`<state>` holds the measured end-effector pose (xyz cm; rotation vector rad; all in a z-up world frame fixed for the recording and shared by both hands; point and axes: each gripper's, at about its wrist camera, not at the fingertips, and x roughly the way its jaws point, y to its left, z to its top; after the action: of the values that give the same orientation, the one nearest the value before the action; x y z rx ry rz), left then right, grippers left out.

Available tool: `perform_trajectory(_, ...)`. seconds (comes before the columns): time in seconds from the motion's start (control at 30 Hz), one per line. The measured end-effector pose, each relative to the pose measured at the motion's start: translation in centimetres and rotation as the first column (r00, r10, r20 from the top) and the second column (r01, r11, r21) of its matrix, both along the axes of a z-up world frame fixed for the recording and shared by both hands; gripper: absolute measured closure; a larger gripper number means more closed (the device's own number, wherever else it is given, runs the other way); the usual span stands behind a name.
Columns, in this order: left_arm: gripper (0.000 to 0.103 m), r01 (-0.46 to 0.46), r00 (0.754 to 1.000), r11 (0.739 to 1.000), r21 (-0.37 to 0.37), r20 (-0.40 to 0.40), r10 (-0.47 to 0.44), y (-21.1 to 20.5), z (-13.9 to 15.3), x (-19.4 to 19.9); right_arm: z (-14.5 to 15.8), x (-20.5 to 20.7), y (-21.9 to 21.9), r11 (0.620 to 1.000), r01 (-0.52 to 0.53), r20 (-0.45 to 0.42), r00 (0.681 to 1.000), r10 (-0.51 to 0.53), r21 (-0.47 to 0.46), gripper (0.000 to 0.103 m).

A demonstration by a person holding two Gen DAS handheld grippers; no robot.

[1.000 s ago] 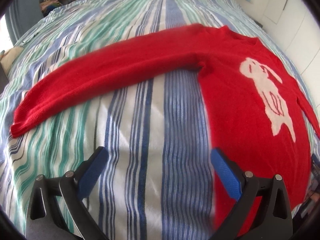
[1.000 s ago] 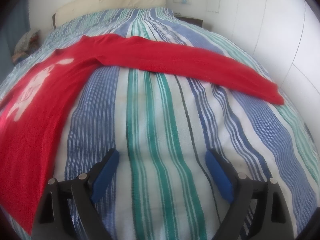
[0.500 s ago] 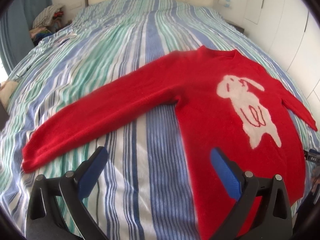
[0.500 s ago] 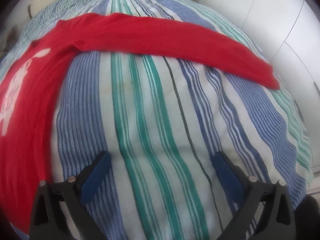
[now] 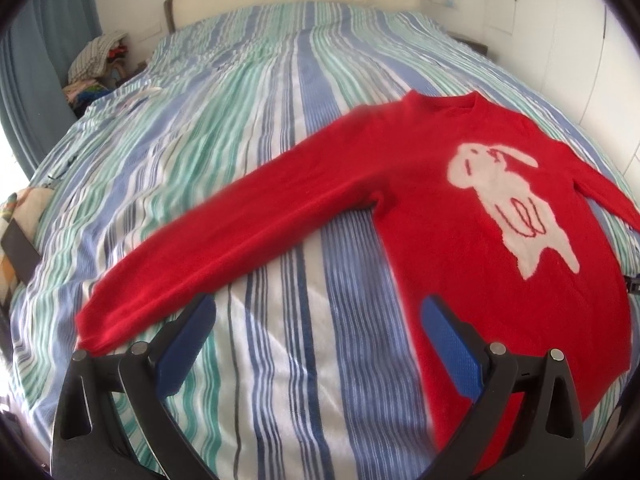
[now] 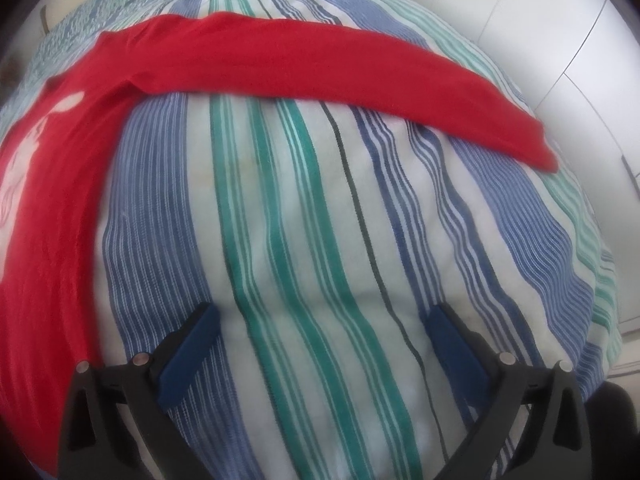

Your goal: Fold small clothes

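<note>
Overhead, both tongs, left and right, tilted steeply downward, spread wide and empty; the red sweater lay flat on the bed just ahead of them

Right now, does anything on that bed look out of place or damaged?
Nothing stands out. The red sweater lies flat and face up on the striped bedspread, both sleeves spread out, with no tear or stain visible. Both grippers, left and right, hang open over it, holding nothing.
</note>
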<state>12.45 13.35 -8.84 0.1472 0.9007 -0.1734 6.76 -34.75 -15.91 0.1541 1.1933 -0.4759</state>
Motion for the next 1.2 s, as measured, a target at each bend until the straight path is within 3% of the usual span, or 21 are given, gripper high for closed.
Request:
perform_trajectory(0.5, 0.001, -0.011, 1.0, 0.999, 0.046, -0.025, 0.012, -0.6, -1.5, 0.2, -0.3, -1.8, 1.7, 0.999, 0.04, 0.062, 0.997, -0.038, -0.028, 0.0)
perform_trajectory(0.7, 0.001, -0.055, 0.998, 0.997, -0.051, -0.047, 0.052, -0.2, -2.0, 0.1, -0.2, -3.9, 2.2, 0.999, 0.038, 0.134, 0.99, -0.035, -0.018, 0.0)
perform_trajectory(0.9, 0.001, -0.162, 0.984, 0.976, -0.144, -0.092, 0.15, 1.6, -2.3, -1.2, 1.3, -6.2, 2.4, 1.0, -0.018, 0.186, 0.982, 0.014, 0.019, 0.001)
perform_trajectory(0.97, 0.001, -0.21, 0.975, 0.967, -0.146, -0.107, 0.196, 1.9, -2.2, -1.8, 2.7, -7.6, 1.4, 0.993, -0.034, 0.299, 0.954, -0.001, 0.113, 0.001)
perform_trajectory(1.07, 0.001, -0.268, 0.962, 0.951, -0.152, -0.094, 0.256, 2.0, -1.5, -2.5, 5.2, -9.1, -2.0, 0.96, -0.064, 0.474, 0.877, -0.076, 0.272, 0.001)
perform_trajectory(1.13, 0.001, -0.296, 0.954, 0.942, -0.157, -0.088, 0.285, 1.8, -1.2, -2.6, 6.0, -9.3, -5.9, 0.917, -0.062, 0.54, 0.823, -0.175, 0.393, 0.001)
perform_trajectory(1.2, 0.001, -0.318, 0.948, 0.933, -0.166, -0.086, 0.308, 1.5, -1.2, -2.7, 5.2, -9.1, -10.6, 0.845, -0.034, 0.533, 0.789, -0.305, 0.534, 0.002)
